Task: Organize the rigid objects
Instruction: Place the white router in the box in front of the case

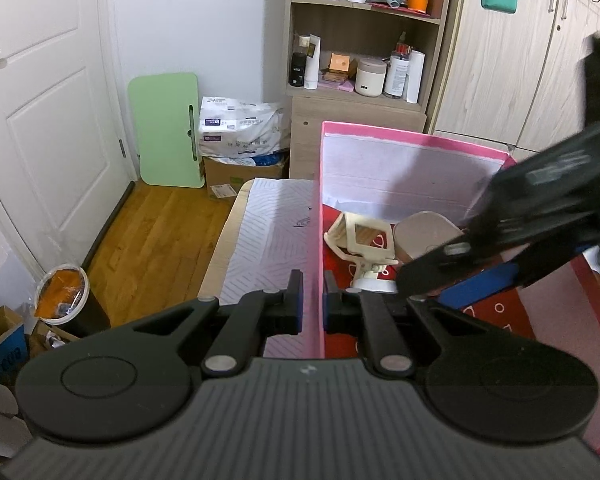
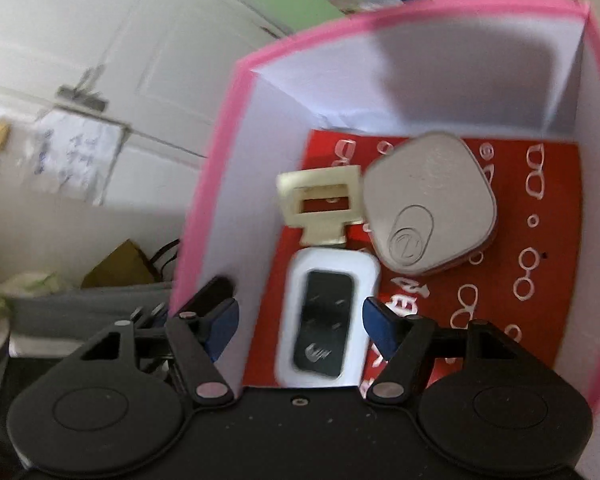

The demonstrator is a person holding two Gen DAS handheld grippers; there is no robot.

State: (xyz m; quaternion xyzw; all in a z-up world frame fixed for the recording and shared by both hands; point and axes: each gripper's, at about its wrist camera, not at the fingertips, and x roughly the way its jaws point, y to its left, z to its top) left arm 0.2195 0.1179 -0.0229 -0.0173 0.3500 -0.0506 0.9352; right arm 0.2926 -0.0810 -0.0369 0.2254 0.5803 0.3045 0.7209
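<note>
A pink-rimmed box [image 1: 416, 136] with white inner walls and a red floor printed with glasses stands on the table. My left gripper [image 1: 312, 308] is shut on its left wall. Inside lie a cream plastic bracket [image 1: 364, 236], a grey rounded-square case [image 1: 424, 228] and a white device [image 1: 370, 286]. In the right wrist view, the white device [image 2: 328, 320] with its black screen lies on the box [image 2: 380, 12] floor between the fingers of my right gripper [image 2: 300, 322]. That gripper is open, with a gap at the left pad. Beyond it sit the bracket [image 2: 320, 196] and the case [image 2: 428, 204]. The right gripper [image 1: 440, 288] reaches into the box from the right.
White patterned paper [image 1: 268, 232] covers the table left of the box. Behind stand a wooden shelf unit [image 1: 360, 100] full of bottles and jars, and wardrobe doors [image 1: 500, 80]. A green board [image 1: 168, 132], a tissue pack on a carton [image 1: 240, 128] and a bin [image 1: 62, 296] sit on the wood floor by a white door [image 1: 48, 100].
</note>
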